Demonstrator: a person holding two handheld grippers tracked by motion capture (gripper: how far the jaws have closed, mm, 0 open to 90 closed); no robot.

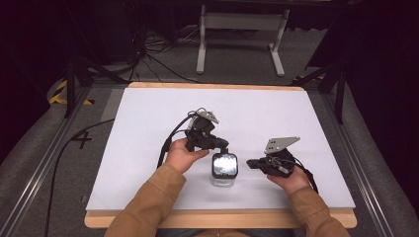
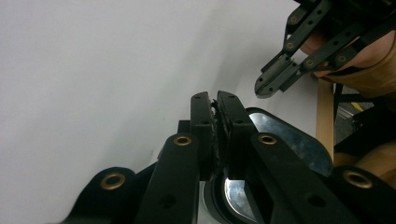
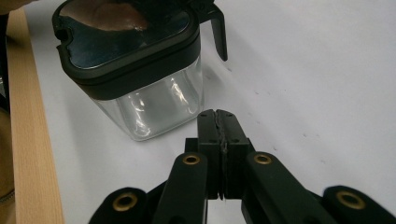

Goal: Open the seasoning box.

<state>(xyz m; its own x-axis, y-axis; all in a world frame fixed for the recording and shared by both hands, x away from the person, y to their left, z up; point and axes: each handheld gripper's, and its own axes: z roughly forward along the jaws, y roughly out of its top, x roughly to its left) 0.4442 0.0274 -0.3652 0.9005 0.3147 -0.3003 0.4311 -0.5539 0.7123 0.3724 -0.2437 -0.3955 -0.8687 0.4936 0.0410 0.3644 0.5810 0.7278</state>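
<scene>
A square clear glass jar (image 1: 224, 180) with a black lid (image 1: 225, 166) and a shiny top stands near the table's front edge, between both hands. My left gripper (image 1: 226, 146) is shut, its tips at the lid's far edge. In the left gripper view the shut jaws (image 2: 215, 103) hover over the lid (image 2: 289, 140) with nothing visible between them. My right gripper (image 1: 250, 163) is shut and empty, just right of the jar and apart from it. The right gripper view has its jaws (image 3: 219, 116) low beside the jar (image 3: 154, 100), under the lid (image 3: 126, 44).
The white table top (image 1: 148, 123) has a wooden rim (image 1: 222, 218) along the front, close behind the jar. Cables trail from both grippers. A metal stand (image 1: 242, 22) and floor cables lie beyond the table's far edge.
</scene>
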